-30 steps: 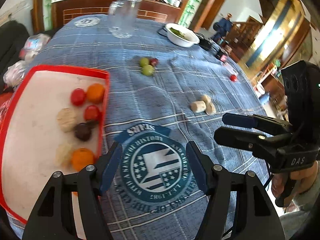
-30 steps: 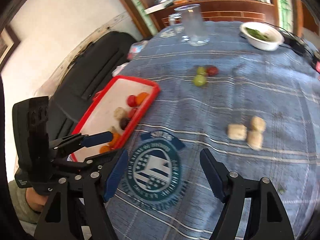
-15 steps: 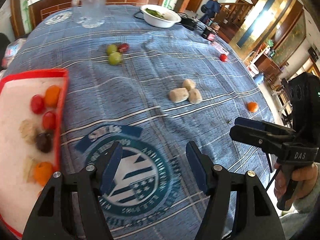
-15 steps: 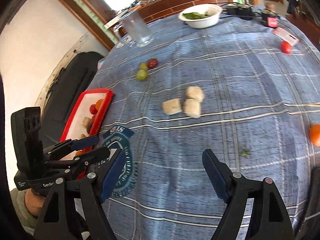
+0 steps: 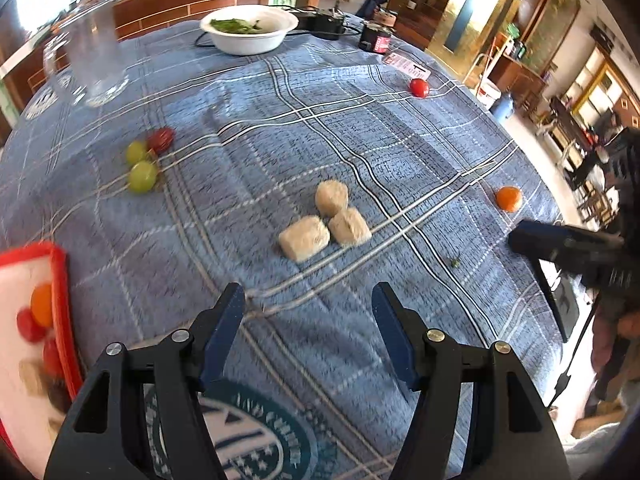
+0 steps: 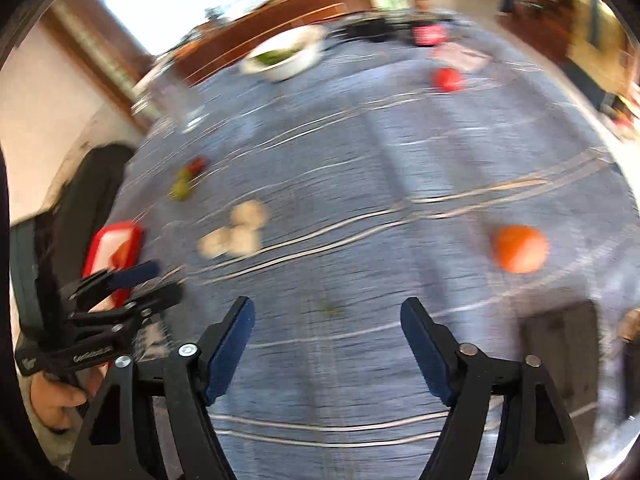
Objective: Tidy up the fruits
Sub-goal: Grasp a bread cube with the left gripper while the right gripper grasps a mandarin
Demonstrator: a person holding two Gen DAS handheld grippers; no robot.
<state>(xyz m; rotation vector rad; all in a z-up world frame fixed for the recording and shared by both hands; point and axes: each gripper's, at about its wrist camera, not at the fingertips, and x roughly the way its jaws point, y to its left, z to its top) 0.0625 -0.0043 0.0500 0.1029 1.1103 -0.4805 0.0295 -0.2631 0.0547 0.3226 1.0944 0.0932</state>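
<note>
Both grippers hang over the blue plaid tablecloth (image 5: 280,128), tilted steeply down toward it, with nothing between their fingers. On the left gripper (image 5: 308,308) the blue-padded jaws stand about half apart over bare cloth, just above the round printed emblem (image 5: 256,440) at the near edge. On the right gripper (image 6: 326,320) the jaws have just been closing a little, yet they are still parted wide, also over bare cloth; that view is smeared with motion blur.

In the right wrist view the left tool sits low on the left, gripped from below by a hand (image 6: 56,396), its fingers pointing across toward the red tray (image 6: 136,236). In the left wrist view the right tool comes in from the right edge as a dark shape, with the hand (image 5: 628,324) that carries it barely visible beneath.

Ahead of the left gripper lie three pale beige pieces (image 5: 324,224), touching one another in a cluster. Farther left are two green grapes (image 5: 140,168) beside a dark red fruit (image 5: 161,139). An orange fruit (image 6: 519,248) lies up and to the right of the right gripper, apart from the fingers, and a red tomato (image 5: 419,87) rests well beyond, near the far edge. At the left border the tray holds red and orange fruits, partly cut off and blurred.

Behind stand a white bowl (image 5: 250,38) with greens inside and a clear glass pitcher (image 5: 90,56).
</note>
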